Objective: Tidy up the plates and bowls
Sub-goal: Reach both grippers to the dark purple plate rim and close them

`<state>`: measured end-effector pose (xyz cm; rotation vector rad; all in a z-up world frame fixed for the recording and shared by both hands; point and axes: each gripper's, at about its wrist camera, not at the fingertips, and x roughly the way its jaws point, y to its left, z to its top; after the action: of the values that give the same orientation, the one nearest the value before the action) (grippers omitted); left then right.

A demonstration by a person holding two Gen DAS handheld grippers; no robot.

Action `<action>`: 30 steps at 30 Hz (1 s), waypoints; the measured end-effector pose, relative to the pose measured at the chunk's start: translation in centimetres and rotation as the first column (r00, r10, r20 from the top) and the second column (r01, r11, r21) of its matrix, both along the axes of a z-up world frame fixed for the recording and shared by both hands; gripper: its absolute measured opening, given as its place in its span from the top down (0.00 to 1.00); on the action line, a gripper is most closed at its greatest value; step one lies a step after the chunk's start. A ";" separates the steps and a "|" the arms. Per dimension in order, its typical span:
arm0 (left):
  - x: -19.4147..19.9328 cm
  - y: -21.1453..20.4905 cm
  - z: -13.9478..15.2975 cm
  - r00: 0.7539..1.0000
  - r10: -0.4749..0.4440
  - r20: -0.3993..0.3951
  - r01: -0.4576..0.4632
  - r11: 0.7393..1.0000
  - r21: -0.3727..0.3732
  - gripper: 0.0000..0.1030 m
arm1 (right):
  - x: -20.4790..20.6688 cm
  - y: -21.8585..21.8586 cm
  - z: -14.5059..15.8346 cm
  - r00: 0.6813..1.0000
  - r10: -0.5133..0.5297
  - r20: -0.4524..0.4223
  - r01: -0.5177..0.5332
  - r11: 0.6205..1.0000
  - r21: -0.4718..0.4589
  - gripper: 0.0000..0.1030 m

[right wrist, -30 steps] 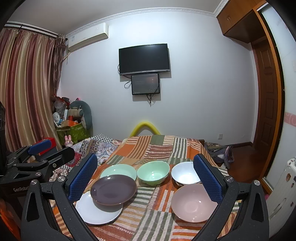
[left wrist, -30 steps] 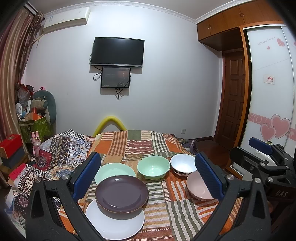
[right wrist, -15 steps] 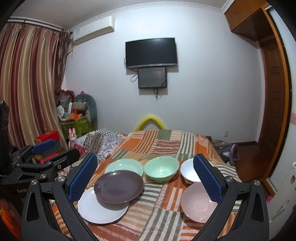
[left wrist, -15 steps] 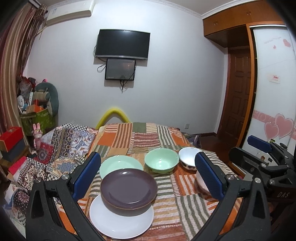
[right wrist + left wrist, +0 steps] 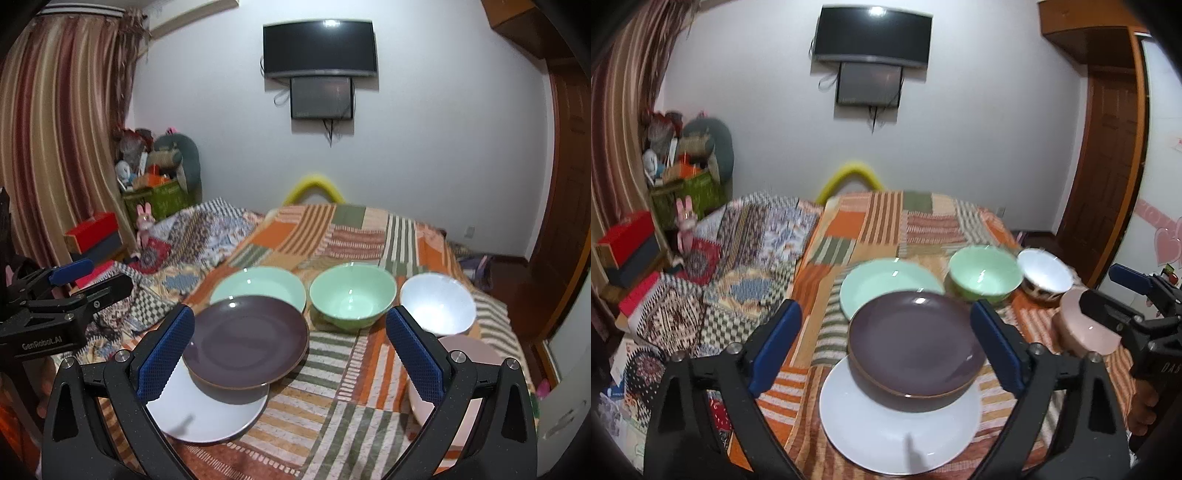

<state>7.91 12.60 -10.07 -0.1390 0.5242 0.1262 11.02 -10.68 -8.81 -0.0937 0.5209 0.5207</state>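
A dark purple plate (image 5: pixel 916 343) (image 5: pixel 243 339) rests on a white plate (image 5: pixel 897 424) (image 5: pixel 207 417) at the near edge of the striped cloth table (image 5: pixel 332 387). Behind them stand a mint green plate (image 5: pixel 882 284) (image 5: pixel 258 286), a mint green bowl (image 5: pixel 982 277) (image 5: pixel 351 295) and a white bowl (image 5: pixel 1045 273) (image 5: pixel 436 301). A pink bowl (image 5: pixel 1082 328) (image 5: pixel 476 350) sits near right, partly hidden by my right finger. My left gripper (image 5: pixel 886 343) (image 5: pixel 99 277) hovers at the purple plate, jaws closing, the plate between them but untouched. My right gripper (image 5: pixel 291 354) (image 5: pixel 1108 291) is open and holds nothing.
A patterned blanket (image 5: pixel 738 258) lies left of the table, with a red box (image 5: pixel 624 236) and piled clutter (image 5: pixel 683 158) by the curtain. A yellow arch (image 5: pixel 853 177) stands at the table's far edge. A wooden door (image 5: pixel 1108 166) is at right.
Both grippers have moved forward and down toward the dishes, which now look larger. The left gripper's fingers stand closer together than before, either side of the purple plate.
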 end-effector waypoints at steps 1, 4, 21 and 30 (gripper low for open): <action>0.8 0.9 -0.9 1.000 0.003 -0.027 -0.004 1.000 -0.015 0.15 | 0.6 0.3 -0.4 1.000 -0.005 -0.020 0.005 1.000 -0.003 0.01; 2.4 2.4 -2.9 0.997 -0.004 -0.083 0.000 0.999 -0.042 0.25 | 2.1 0.9 -1.5 0.997 -0.012 -0.074 0.011 1.000 -0.018 0.08; 10.6 6.4 -12.4 0.943 -0.070 -0.325 0.024 0.990 -0.142 0.57 | 9.2 2.7 -8.8 0.930 -0.047 -0.364 0.018 0.996 -0.082 0.49; 12.4 6.3 -13.9 0.927 -0.136 -0.350 0.063 0.975 -0.211 0.70 | 10.6 3.1 -10.6 0.898 -0.018 -0.439 -0.017 0.997 -0.074 0.60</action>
<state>20.26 18.92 -23.99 -0.2849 0.9131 -0.0023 21.60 -7.56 -19.40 -0.0473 0.9851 0.5230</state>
